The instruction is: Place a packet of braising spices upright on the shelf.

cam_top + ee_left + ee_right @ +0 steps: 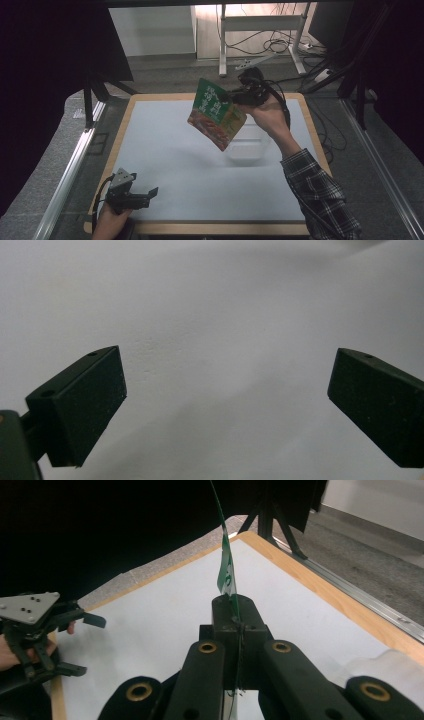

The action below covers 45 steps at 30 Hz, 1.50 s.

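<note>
A green food packet (216, 114) with a picture of a red dish hangs tilted in the air over the far middle of the table. My right gripper (231, 96) is shut on its upper right edge. In the right gripper view the packet (227, 572) stands edge-on, pinched between the closed jaws of the right gripper (235, 611). My left gripper (150, 196) rests near the table's front left edge, open and holding nothing. In its own view the left gripper (225, 390) has both jaws wide apart over bare white tabletop. The right gripper view also catches the left gripper (87, 645) at far left.
A clear plastic container (248, 146) sits on the white table (165, 150) just below the packet. A wooden rim borders the table. Dark stands, metal rails and floor cables surround it, with a desk frame (260, 30) behind.
</note>
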{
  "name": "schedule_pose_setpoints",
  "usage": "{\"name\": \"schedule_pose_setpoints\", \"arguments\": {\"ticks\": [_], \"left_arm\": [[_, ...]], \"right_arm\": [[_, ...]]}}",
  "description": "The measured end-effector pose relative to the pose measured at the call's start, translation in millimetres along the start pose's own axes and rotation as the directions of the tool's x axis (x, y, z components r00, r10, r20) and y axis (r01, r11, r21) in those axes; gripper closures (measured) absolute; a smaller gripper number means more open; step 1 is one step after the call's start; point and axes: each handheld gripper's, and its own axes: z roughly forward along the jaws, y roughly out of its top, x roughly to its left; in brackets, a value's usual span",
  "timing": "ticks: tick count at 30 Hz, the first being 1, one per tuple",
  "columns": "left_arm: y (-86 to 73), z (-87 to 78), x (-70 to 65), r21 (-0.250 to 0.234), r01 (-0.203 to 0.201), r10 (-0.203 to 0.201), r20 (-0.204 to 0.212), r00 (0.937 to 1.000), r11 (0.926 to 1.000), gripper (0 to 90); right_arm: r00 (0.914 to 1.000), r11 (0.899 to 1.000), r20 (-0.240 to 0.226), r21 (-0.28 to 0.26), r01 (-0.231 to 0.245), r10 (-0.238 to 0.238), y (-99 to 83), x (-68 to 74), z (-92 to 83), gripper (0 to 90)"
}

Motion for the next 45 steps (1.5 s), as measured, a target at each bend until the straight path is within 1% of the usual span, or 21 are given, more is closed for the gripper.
{"name": "schedule_pose_setpoints", "arguments": {"ticks": [3, 4, 7, 8, 10, 12, 14, 15, 16, 19, 21, 24, 25, 29, 36, 38, 39, 42, 45], "left_arm": [[0.0, -0.1, 0.0, 0.001, -0.001, 0.001, 0.001, 1.0, 1.0, 2.3], [0.0, 0.0, 0.0, 0.0, 0.0, 0.0, 0.0, 1.0, 1.0, 2.3], [0.0, 0.1, 0.1, -0.001, 0.0, 0.0, 0.0, 1.0, 1.0, 2.3], [0.0, 0.1, 0.1, -0.001, 0.0, 0.0, 0.0, 1.0, 1.0, 2.3], [0.0, 0.2, -0.1, -0.001, 0.0, 0.0, 0.0, 1.0, 1.0, 2.3], [0.0, 0.2, -0.1, 0.0, 0.0, 0.0, 0.0, 1.0, 1.0, 2.3], [0.0, 0.2, 0.1, 0.0, 0.0, 0.0, 0.001, 1.0, 1.0, 2.3], [0.0, 0.2, 0.1, 0.0, 0.0, 0.0, 0.001, 1.0, 1.0, 2.4], [0.1, 0.1, 0.1, 0.002, 0.0, 0.0, 0.001, 1.0, 1.0, 2.4], [0.1, 0.1, 0.1, 0.003, 0.001, -0.001, 0.001, 1.0, 1.0, 2.4], [0.1, 0.3, 0.0, 0.002, 0.001, -0.001, 0.0, 1.0, 1.0, 2.4], [0.1, 0.4, 0.0, 0.003, 0.001, -0.001, 0.0, 1.0, 1.0, 2.5], [0.2, 0.3, 0.0, 0.004, 0.001, -0.001, 0.001, 1.0, 1.0, 2.5], [0.3, 0.5, 0.0, 0.005, 0.0, 0.0, 0.0, 1.0, 1.0, 2.5], [0.4, 0.4, 0.2, 0.01, -0.003, 0.003, 0.0, 1.0, 0.9999, 2.5], [0.4, 0.4, 0.1, 0.01, -0.003, 0.003, -0.001, 1.0, 0.9999, 2.5], [0.5, 0.4, -0.1, 0.012, -0.002, 0.002, -0.001, 1.0, 0.9999, 2.5], [0.6, 0.4, -0.3, 0.013, -0.002, 0.002, -0.001, 1.0, 0.9999, 2.5], [0.5, 0.4, -0.4, 0.013, -0.003, 0.003, -0.001, 1.0, 0.9999, 2.5]], "right_arm": [[1.0, 1.0, 0.009, -0.002, -0.001, 0.001, 0.7, -4.5, -2.0, 89.5], [0.9998, 1.0, 0.021, 0.001, -0.007, 0.007, 1.5, -9.0, -4.5, 89.4], [0.9992, 1.0, 0.039, 0.004, -0.006, 0.006, 2.1, -16.0, -7.9, 89.5], [0.9992, 1.0, 0.039, 0.004, -0.006, 0.006, 2.1, -16.0, -7.9, 89.5], [0.9983, 1.0, 0.057, 0.011, -0.012, 0.011, 1.3, -22.4, -11.7, 89.5], [0.9981, 1.0, 0.059, 0.01, -0.015, 0.014, 0.5, -24.6, -12.9, 89.5], [0.997, 1.0, 0.074, 0.017, -0.022, 0.021, -1.8, -30.3, -17.9, 89.5], [0.997, 1.0, 0.074, 0.017, -0.022, 0.021, -1.8, -30.3, -17.9, 89.5], [0.9966, 0.999, 0.079, 0.023, -0.026, 0.024, -3.8, -33.9, -21.6, 89.5], [0.996, 0.999, 0.083, 0.032, -0.034, 0.031, -6.9, -38.3, -27.5, 89.5], [0.9954, 0.999, 0.092, 0.042, -0.032, 0.028, -9.9, -40.8, -31.8, 89.4], [0.9949, 0.998, 0.095, 0.05, -0.038, 0.033, -12.5, -42.9, -35.5, 89.5], [0.9945, 0.998, 0.098, 0.055, -0.043, 0.037, -15.9, -45.8, -39.8, 89.5], [0.9936, 0.996, 0.101, 0.069, -0.058, 0.051, -23.6, -50.7, -47.6, 89.4], [0.9924, 0.992, 0.103, 0.098, -0.077, 0.067, -37.8, -58.5, -57.0, 89.4], [0.9922, 0.992, 0.102, 0.099, -0.082, 0.072, -38.8, -59.4, -58.2, 89.4], [0.9918, 0.99, 0.103, 0.108, -0.087, 0.076, -41.1, -61.6, -60.8, 89.3], [0.9918, 0.988, 0.102, 0.124, -0.09, 0.078, -43.2, -63.1, -61.6, 89.3], [0.9918, 0.986, 0.108, 0.144, -0.083, 0.068, -44.0, -63.1, -58.7, 89.3]]}}
